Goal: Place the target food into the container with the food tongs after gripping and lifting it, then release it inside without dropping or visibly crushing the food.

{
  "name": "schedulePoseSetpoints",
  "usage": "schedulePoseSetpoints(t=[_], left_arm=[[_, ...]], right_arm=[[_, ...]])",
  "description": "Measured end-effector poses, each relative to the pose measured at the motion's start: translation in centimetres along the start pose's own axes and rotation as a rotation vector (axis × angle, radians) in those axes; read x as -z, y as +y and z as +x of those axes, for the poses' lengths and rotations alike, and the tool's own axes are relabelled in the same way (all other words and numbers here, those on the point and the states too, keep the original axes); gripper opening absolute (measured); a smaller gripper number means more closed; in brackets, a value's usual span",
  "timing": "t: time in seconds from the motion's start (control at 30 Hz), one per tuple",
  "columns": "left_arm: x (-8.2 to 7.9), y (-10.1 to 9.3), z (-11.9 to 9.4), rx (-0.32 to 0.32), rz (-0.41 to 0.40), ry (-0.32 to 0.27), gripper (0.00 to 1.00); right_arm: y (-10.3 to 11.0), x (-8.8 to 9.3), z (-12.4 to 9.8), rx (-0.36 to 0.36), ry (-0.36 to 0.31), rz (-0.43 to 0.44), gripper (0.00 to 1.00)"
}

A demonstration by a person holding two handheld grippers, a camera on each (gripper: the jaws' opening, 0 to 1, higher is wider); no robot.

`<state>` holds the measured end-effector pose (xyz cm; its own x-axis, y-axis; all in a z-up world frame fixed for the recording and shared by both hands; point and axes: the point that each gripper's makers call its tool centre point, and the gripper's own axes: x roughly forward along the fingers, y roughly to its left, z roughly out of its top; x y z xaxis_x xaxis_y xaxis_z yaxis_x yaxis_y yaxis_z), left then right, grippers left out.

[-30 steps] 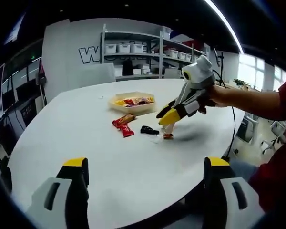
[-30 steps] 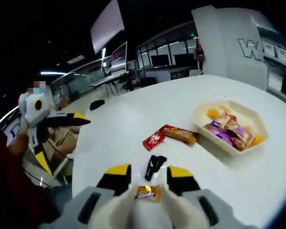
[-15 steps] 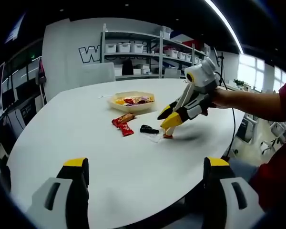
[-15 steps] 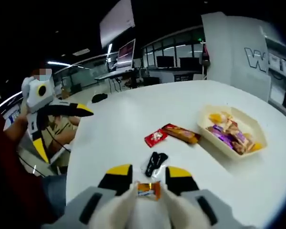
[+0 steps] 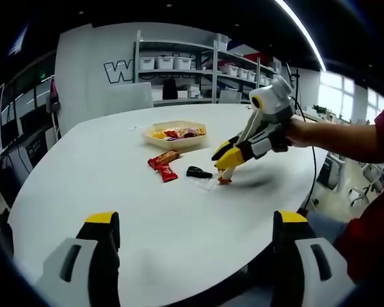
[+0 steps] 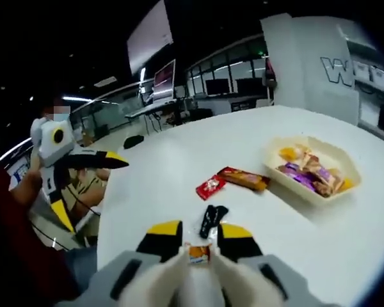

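Orange candy (image 6: 198, 253) in right gripper (image 6: 198, 238) tongs (image 6: 179, 284) (over table (image 6: 179, 166)).

Right gripper (image 5: 221, 161) over white table (image 5: 115, 192)

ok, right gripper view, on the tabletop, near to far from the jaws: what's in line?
Small orange-wrapped candy pinched in the white tongs held by the right gripper → black wrapped piece → small red packet → longer red-orange bar → beige container of mixed snacks.
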<state>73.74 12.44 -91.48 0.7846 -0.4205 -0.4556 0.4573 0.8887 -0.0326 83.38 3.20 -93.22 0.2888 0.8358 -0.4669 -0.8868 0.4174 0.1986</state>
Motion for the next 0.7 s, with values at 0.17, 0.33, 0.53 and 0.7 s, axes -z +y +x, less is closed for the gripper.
schedulePoseSetpoints(t=[0.17,0.33,0.53,0.7], left_arm=[[0.1,0.2,-0.1,-0.004,0.004,0.005,0.97],[0.4,0.4,0.1,-0.004,0.002,0.014,0.97],[0.0,0.8,0.0,-0.009,0.01,0.009,0.97],[-0.1,1.1,0.0,-0.01,0.012,0.011,0.97]], right_arm=[[0.1,-0.5,-0.2,-0.012,-0.013,0.02,0.15],[-0.2,-1.8,-0.5,-0.008,-0.038,0.016,0.15],[-1.0,-3.4,-0.5,-0.001,-0.051,0.018,0.15],[-1.2,-4.4,-0.4,0.002,-0.052,-0.006,0.15]])
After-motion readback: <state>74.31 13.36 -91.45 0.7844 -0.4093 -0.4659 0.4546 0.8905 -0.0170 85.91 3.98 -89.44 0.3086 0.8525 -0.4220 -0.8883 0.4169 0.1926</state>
